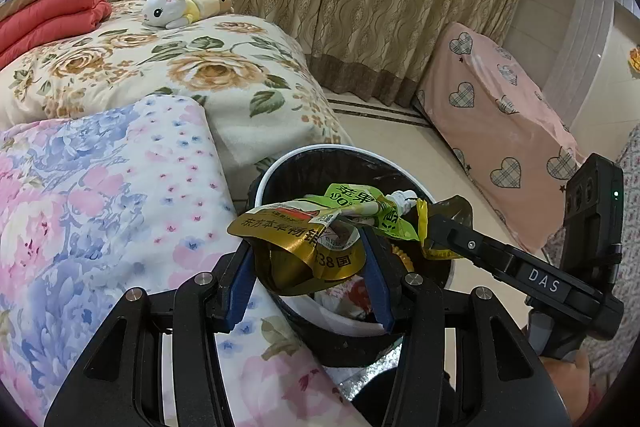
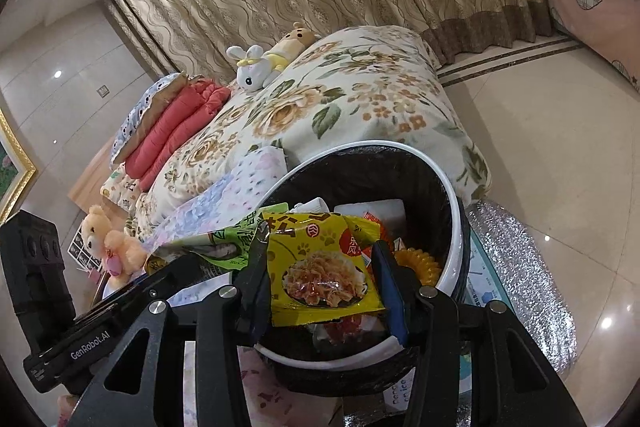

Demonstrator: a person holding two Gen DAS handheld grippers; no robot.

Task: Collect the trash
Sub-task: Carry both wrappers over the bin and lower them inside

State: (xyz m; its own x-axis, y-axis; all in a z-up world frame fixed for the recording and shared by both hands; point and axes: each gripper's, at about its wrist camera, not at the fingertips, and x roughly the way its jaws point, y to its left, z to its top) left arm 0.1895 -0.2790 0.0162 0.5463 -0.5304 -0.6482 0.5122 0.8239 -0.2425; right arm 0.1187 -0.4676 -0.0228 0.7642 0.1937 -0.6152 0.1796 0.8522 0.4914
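A round bin with a white rim [image 1: 280, 163] and a black liner stands on the floor beside the bed; it also shows in the right wrist view [image 2: 404, 149]. My left gripper [image 1: 308, 247] is above the bin, its blue-padded jaws wide apart around a crumpled gold wrapper [image 1: 304, 255] and a green wrapper [image 1: 360, 201]. My right gripper [image 2: 320, 263] is over the bin too, jaws apart around a yellow snack packet [image 2: 320, 267]. In the left wrist view the right gripper [image 1: 436, 231] reaches in from the right. Other trash lies in the bin.
A bed with a floral quilt [image 1: 192, 67] and a pink-blue blanket [image 1: 100, 195] is on the left, with a plush rabbit [image 1: 168, 5] on it. A pink heart-print covered piece [image 1: 492, 123] stands right. A silver foil mat [image 2: 516, 267] lies by the bin. Curtains hang behind.
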